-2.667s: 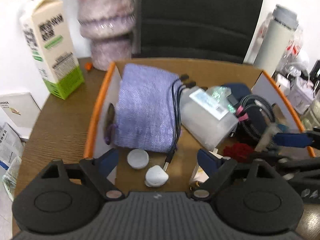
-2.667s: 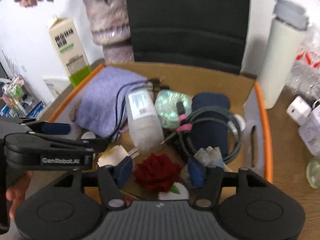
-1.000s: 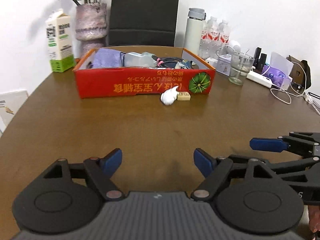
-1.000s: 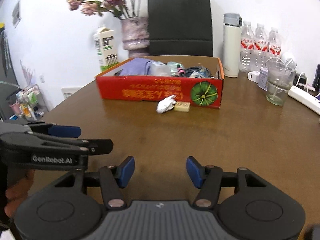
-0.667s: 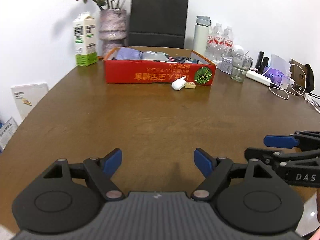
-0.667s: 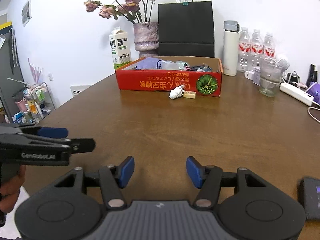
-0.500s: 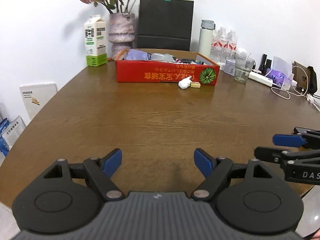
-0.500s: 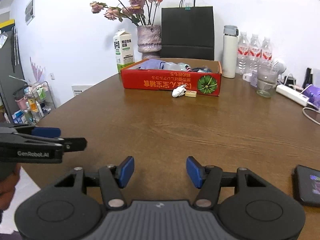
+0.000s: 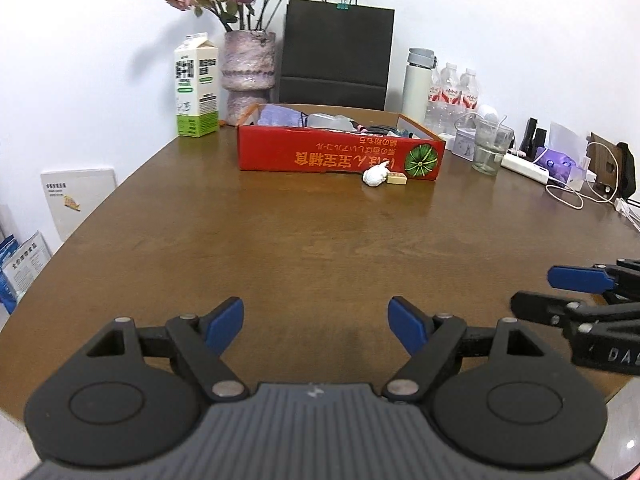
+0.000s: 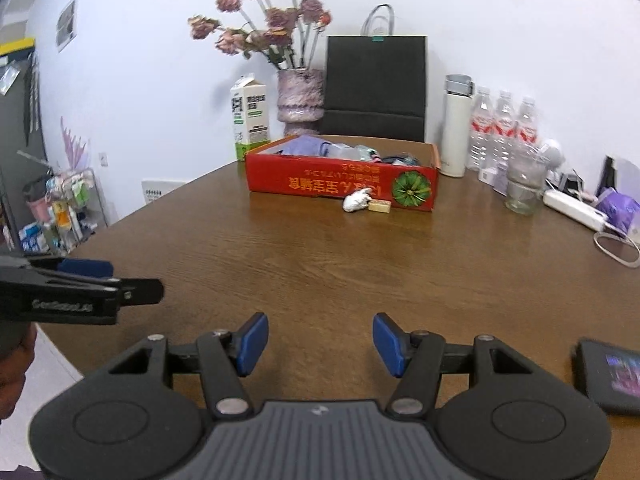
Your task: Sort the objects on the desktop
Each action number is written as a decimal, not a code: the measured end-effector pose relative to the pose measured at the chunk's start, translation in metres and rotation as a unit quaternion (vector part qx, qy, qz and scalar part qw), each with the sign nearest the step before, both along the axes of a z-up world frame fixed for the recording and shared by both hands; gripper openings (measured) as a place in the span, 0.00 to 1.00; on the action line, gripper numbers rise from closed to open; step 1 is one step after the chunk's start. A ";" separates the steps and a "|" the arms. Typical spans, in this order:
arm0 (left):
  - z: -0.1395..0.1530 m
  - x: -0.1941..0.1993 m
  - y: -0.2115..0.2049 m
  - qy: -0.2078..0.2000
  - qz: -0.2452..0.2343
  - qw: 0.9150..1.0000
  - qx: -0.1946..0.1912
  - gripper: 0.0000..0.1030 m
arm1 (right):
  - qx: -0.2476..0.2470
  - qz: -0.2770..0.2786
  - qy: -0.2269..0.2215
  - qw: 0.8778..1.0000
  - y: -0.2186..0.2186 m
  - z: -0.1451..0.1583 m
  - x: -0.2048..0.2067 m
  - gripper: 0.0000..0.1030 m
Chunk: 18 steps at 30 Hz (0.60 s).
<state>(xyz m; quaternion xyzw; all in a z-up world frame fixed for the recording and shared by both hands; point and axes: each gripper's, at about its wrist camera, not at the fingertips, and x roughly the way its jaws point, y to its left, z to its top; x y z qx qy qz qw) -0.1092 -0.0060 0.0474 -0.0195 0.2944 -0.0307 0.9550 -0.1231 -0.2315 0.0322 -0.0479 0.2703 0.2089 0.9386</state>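
Box: the red cardboard box (image 9: 340, 154) sits in the upper middle of both wrist frames, already holding a purple cloth, cables and other items.
Loose items: a white crumpled object (image 9: 375, 175) and a small tan block (image 9: 397, 178) lie on the wooden table (image 9: 300, 248), touching each other and just beside the box's front wall, near its watermelon print.
Direction from grippers: both loose items lie straight ahead and well apart from either tool, slightly right of centre in each frame.
Long axis: the box runs left to right across the frame; the tan block lies parallel to it.
Nearer hand: cannot tell; the 2 tools sit side by side at the near table edge.
Left gripper (image 9: 316, 322): jaws wide apart, nothing between them, angled down at the tabletop.
Right gripper (image 10: 318, 340): jaws apart, empty, same downward tilt.
Phone (image 10: 612, 376): lower right of the right wrist frame, just beside that tool.
Judgement: sorting looks nearly done; these 2 items probably remain.
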 end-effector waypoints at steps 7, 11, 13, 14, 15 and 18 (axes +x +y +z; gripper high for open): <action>0.009 0.071 -0.012 -0.004 -0.042 0.999 0.001 0.78 | -0.024 0.004 -0.003 1.000 0.016 -0.001 0.058 0.55; 0.008 0.130 -0.023 0.008 -0.070 0.998 0.008 0.75 | -0.041 -0.002 -0.005 0.999 0.021 -0.001 0.106 0.54; 0.005 0.159 -0.029 0.014 -0.088 0.996 0.014 0.74 | -0.049 -0.008 -0.005 0.999 0.024 -0.001 0.134 0.50; 0.003 0.173 -0.033 0.017 -0.096 0.995 0.017 0.71 | -0.051 -0.009 -0.005 0.999 0.025 -0.002 0.146 0.49; 0.001 0.187 -0.036 0.020 -0.101 0.994 0.019 0.71 | -0.052 -0.011 -0.003 0.999 0.026 -0.003 0.161 0.49; -0.006 0.224 -0.044 0.034 -0.119 0.992 0.008 0.67 | -0.061 -0.018 0.004 0.998 0.029 -0.009 0.196 0.48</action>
